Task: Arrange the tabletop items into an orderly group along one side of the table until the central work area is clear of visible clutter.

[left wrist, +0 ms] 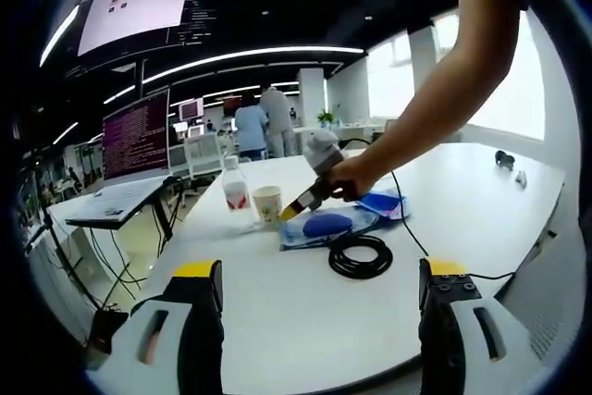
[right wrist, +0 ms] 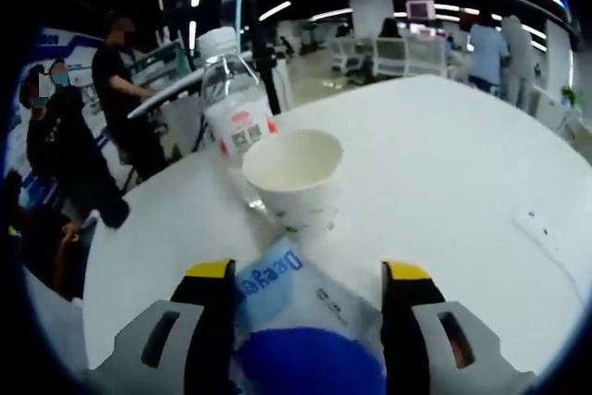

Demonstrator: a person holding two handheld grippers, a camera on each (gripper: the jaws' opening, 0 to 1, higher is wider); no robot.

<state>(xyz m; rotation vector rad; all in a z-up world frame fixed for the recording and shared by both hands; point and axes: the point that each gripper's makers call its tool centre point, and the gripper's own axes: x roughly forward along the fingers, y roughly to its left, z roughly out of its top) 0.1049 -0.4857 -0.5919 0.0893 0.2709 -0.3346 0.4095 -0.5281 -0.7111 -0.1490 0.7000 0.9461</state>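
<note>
the right hand-held gripper [right wrist: 305, 321], jaws spread, straddles a clear plastic pouch printed "deeagea" [right wrist: 289, 286]; just ahead stand a white paper cup [right wrist: 294, 176] and a red-labelled clear water bottle [right wrist: 233, 110]. the left hand-held gripper [left wrist: 319, 298] is spread above the white surface [left wrist: 277, 312].

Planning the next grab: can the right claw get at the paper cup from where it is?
Probably yes. The right claw is open and points at the paper cup, which stands just beyond the blue packet lying between its jaws. The water bottle stands close behind the cup, so a bump is possible.

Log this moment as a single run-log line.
right gripper: open, jaws over blue packet | left gripper: open, idle | paper cup beside bottle | cable coil uncleared
</note>
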